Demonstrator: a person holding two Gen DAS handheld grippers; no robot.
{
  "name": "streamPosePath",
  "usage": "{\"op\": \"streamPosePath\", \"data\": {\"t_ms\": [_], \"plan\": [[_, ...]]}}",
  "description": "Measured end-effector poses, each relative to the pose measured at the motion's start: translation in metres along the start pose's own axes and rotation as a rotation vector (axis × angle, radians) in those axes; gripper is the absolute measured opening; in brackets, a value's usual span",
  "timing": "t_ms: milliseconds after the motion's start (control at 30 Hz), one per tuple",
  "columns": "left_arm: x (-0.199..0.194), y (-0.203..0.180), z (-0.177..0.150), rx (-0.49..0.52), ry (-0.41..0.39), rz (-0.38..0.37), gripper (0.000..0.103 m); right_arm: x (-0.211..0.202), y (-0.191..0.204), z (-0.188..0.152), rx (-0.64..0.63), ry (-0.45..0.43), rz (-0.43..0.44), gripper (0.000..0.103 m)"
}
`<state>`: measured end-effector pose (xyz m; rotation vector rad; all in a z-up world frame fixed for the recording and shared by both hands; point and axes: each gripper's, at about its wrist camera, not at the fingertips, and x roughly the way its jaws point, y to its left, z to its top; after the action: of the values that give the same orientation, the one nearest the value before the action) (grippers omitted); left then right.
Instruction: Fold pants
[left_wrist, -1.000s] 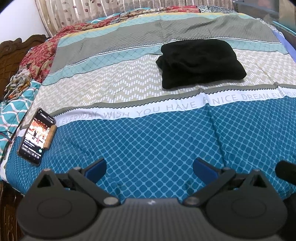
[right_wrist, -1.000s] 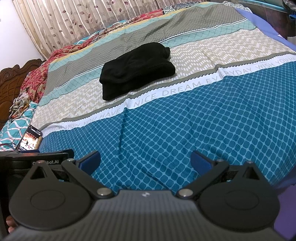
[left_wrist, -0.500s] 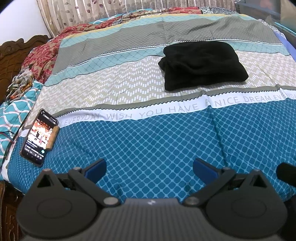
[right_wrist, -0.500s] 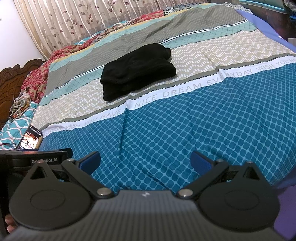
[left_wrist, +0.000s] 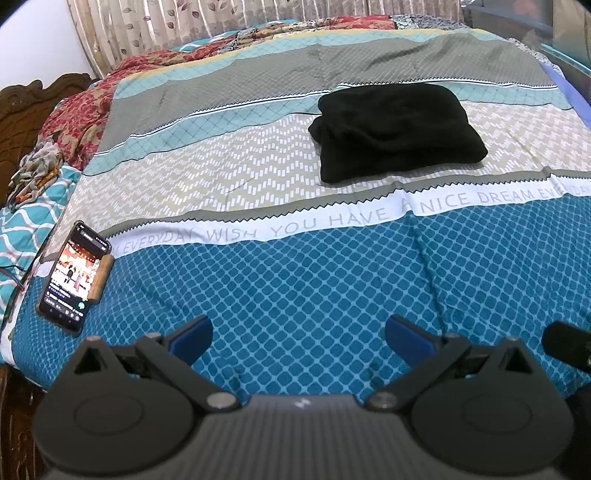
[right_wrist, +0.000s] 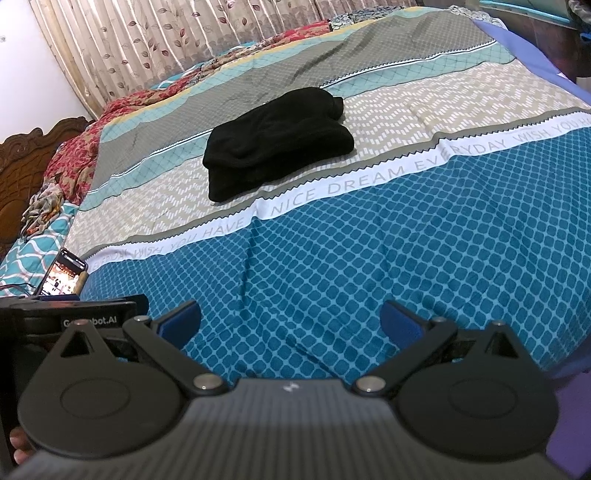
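Phone (left_wrist: 74, 282) first, at the far left edge of the bed (left_wrist: 295, 280): it lies screen-up and lit, well apart from the work, and is best left alone. Next along, the left gripper (left_wrist: 298, 334) hangs low over the near blue part of the cover, its jaws spread wide and holding nothing. Further right and farther off, the pants (left_wrist: 397, 131) lie as a black bundle on the pale zigzag band, just beyond the white strip of lettering; they look already folded into a compact stack with layered edges at the left side, so I judge the task to be at or near its end. The right gripper (right_wrist: 290, 321) is likewise over the near blue cover, jaws released and empty, with the pants (right_wrist: 277, 147) well ahead and to its left. If anything remains, it is likely a check and a tidy: the stack looks a little lumpy on top and its left corner flares. To do that well, I would bring both grippers in from the near side together, press lightly on the top layer instead of pinching it, and smooth outward toward the edges, so the soft cloth does not drag and undo the layers beneath. Pinching one layer alone risks pulling the bundle open.
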<state>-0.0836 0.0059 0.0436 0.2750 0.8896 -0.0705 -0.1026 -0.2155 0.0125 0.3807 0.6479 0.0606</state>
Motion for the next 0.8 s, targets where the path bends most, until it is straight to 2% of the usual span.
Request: {"op": "streamPosePath", "data": {"t_ms": [800], "plan": [[0.0062, -0.0013, -0.0022, -0.001, 0.031, 0.014, 0.103, 0.0017, -0.001, -0.002, 0.012, 0.011, 0.007, 0.103]]}}
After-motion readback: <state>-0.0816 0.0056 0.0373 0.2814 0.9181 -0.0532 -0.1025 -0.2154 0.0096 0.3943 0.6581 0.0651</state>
